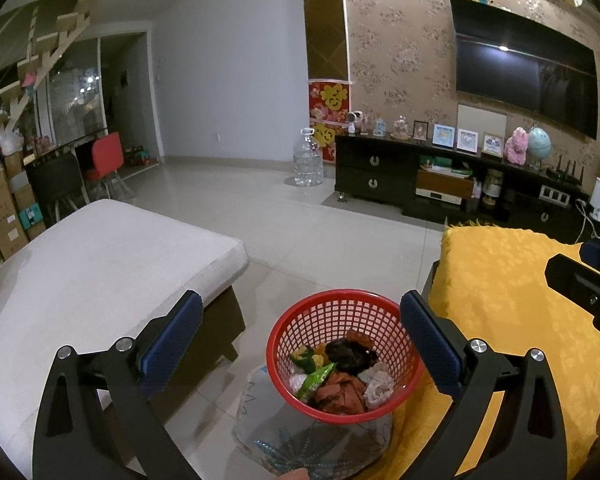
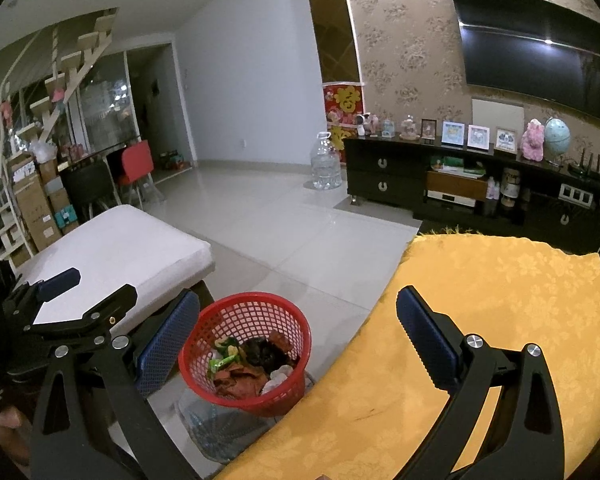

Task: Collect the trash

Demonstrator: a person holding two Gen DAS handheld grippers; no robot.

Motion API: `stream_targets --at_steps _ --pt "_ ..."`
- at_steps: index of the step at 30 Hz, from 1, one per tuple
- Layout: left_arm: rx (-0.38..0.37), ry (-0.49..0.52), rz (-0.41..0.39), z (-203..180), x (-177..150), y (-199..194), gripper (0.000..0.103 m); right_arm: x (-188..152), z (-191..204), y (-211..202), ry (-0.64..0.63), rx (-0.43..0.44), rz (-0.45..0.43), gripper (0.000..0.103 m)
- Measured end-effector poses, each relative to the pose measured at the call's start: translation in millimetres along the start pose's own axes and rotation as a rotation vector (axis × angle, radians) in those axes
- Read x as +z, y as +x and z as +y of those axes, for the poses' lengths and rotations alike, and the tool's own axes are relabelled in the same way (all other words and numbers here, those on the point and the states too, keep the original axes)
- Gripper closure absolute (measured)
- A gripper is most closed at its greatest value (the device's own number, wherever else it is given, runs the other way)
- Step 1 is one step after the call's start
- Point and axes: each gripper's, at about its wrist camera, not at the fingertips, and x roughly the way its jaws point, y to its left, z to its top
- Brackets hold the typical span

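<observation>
Sitting on the floor between the white seat (image 1: 100, 264) and the yellow cloth (image 1: 512, 292), the red basket (image 1: 342, 356) already holds trash (image 1: 340, 372): wrappers and crumpled bits. The job looks mostly done, since no loose trash shows on the cloth or floor. Both the left gripper (image 1: 300, 340) and the right gripper (image 2: 298, 338) are wide open and hold nothing. Something pale and patterned under the basket is hard to make out, and the cloth runs past the picture's edge.
</observation>
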Motion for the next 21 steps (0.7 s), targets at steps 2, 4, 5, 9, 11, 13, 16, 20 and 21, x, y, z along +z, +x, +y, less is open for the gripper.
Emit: stream_targets --at_steps 2,4,5,9,11,13,16,20,21 --pt "-0.001 -0.001 0.001 0.1 -0.1 0.0 0.008 -0.8 0.2 0.3 -0.002 -0.001 0.001 0.007" --pt "-0.002 -0.001 0.000 0.3 0.1 0.1 0.008 -2.2 1.4 0.2 -0.001 -0.001 0.001 0.007" --pt "-0.002 -0.001 0.000 0.3 0.1 0.0 0.008 -2.2 1.5 0.1 -0.002 -0.002 0.001 0.007" --pt "-0.001 0.002 0.001 -0.2 -0.1 0.0 0.008 -1.9 1.6 0.1 -0.003 -0.001 0.003 0.007" --pt "-0.001 0.000 0.001 -0.2 0.0 -0.4 0.008 -1.8 2.0 0.2 -0.003 -0.002 0.002 0.007" --pt "-0.002 0.001 0.003 -2.1 -1.1 1.1 0.008 -2.4 1.6 0.1 -0.003 -0.003 0.004 0.007" --pt "-0.009 -0.001 0.005 -3.4 -4.0 2.2 0.008 -1.6 2.4 0.0 -0.002 -0.003 0.003 0.007" --pt "-0.010 0.002 0.006 -3.4 -5.9 4.0 0.008 -1.4 2.4 -0.1 -0.003 -0.002 0.002 0.007" --pt "-0.011 0.002 0.006 -3.8 -6.6 4.2 0.008 -1.3 2.5 -0.1 -0.003 -0.003 0.003 0.007"
